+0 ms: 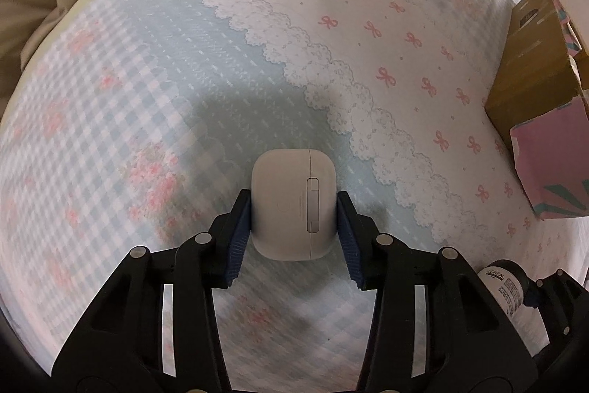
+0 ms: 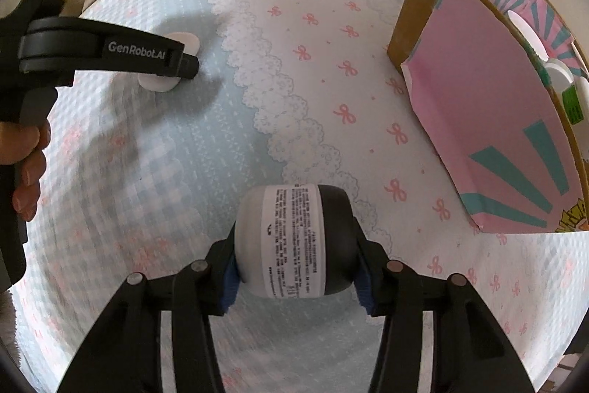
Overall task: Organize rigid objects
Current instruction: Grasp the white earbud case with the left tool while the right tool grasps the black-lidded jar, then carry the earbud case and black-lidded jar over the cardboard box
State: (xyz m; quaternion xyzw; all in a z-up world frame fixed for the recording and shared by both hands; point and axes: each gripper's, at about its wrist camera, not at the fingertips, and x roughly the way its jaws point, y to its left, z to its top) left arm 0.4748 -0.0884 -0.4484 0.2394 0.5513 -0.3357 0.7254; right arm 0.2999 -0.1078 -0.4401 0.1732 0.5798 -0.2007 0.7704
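Looking down the left wrist camera, I see the left gripper clamped on a white earbud case, its blue pads pressing the case's two sides, so the case sits squarely between the fingers with its rounded far end poking out past the tips. The case's hinge seam faces the camera, and it rests against or just over the bedspread, a quilted cloth in blue gingham and pink bows with a lace-print band; I can't say for certain whether it touches the cloth. From the right wrist camera, my right gripper is closed around a small dark jar with a white printed label, lying on its side across the fingers, gripped at both ends and filling the gap between them. That same jar shows at the lower right edge of the left view, so the two grippers are just beside each other. In the right view I also see the left gripper from the side, with the white case visible above and below its finger, and the person's hand on its handle. A cardboard box with a pink and teal printed lining stands open on the bedspread, off to the right of the jar and apart from it.
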